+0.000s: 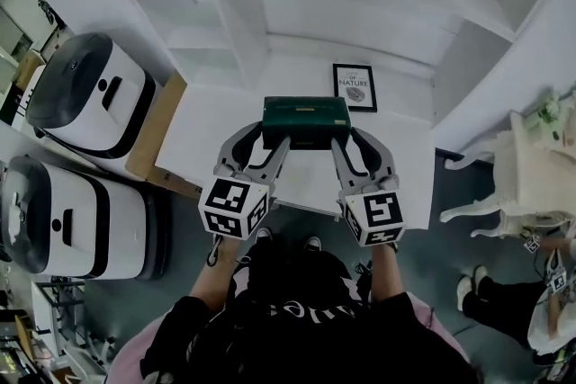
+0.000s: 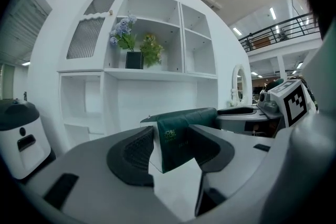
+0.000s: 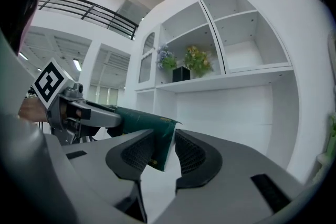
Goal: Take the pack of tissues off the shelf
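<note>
left gripper (image 1: 267, 139): jaws clamped on the pack's left end; pads press both faces in its own view
right gripper (image 1: 353, 139): jaws part-way closed, pinching the pack's right end, the thin edge between the pads
pack (image 1: 306, 121): dark green tissue pack, level, spanning the two grippers; in front of the shelf (image 1: 342, 13), outside its compartments, over the white counter at its foot
contact with counter: can't tell from the head view; both gripper views suggest it hangs clear
done: pack gripped at both ends, and by my read out of the shelf
left: carry it fully clear of the shelf; set-down place not shown
risk: right grip is on an edge only, so it could slip
pack print: gold mark and small text on its end, unreadable
frame (image 1: 355, 87): lies on the counter in front of the shelf, just beyond the pack; reads "NATURE"
pot (image 2: 134, 59): black, with flowers, in an upper shelf bay; no writing
cubes: square markers only
</note>
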Demonstrator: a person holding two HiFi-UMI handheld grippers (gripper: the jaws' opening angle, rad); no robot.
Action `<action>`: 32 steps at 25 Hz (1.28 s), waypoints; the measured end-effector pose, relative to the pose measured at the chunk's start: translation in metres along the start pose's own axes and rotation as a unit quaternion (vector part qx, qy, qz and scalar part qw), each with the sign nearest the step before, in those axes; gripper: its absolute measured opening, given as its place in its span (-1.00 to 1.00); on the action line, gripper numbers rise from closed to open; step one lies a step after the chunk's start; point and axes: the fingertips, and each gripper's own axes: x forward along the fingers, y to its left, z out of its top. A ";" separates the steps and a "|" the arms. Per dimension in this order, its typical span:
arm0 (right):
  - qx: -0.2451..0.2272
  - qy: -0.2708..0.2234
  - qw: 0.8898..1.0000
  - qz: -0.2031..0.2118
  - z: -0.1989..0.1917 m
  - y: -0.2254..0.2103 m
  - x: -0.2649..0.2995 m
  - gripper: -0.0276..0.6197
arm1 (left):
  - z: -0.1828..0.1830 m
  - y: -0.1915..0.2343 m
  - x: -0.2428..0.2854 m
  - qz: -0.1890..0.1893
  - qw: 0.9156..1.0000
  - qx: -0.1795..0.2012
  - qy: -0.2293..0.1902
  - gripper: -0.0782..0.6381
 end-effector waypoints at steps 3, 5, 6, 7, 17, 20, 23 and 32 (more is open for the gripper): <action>0.005 0.006 1.000 0.006 -0.007 0.007 -0.001 -0.45 | -0.009 0.001 -0.006 0.006 1.000 -0.003 0.004 -0.19; 0.006 0.009 1.000 0.010 -0.011 0.012 0.000 -0.45 | -0.015 0.003 -0.009 0.009 1.000 -0.010 0.007 -0.19; 0.006 0.011 1.000 0.012 -0.013 0.014 0.000 -0.45 | -0.018 0.004 -0.011 0.011 1.000 -0.014 0.009 -0.19; 0.007 0.014 1.000 0.014 -0.016 0.018 0.000 -0.45 | -0.021 0.005 -0.014 0.012 1.000 -0.018 0.011 -0.19; 0.001 0.029 0.999 0.025 -0.020 0.092 -0.009 -0.45 | -0.045 0.031 -0.082 0.019 0.999 -0.035 0.008 -0.19; 0.003 0.030 0.999 0.025 -0.017 0.125 -0.015 -0.45 | -0.050 0.042 -0.113 0.017 0.999 -0.035 0.004 -0.19; 0.003 0.031 0.999 0.025 -0.015 0.159 -0.020 -0.45 | -0.057 0.054 -0.145 0.015 0.999 -0.039 0.001 -0.19; 0.000 0.043 0.999 0.017 -0.019 0.246 -0.048 -0.46 | -0.083 0.072 -0.230 0.007 0.998 -0.056 -0.002 -0.19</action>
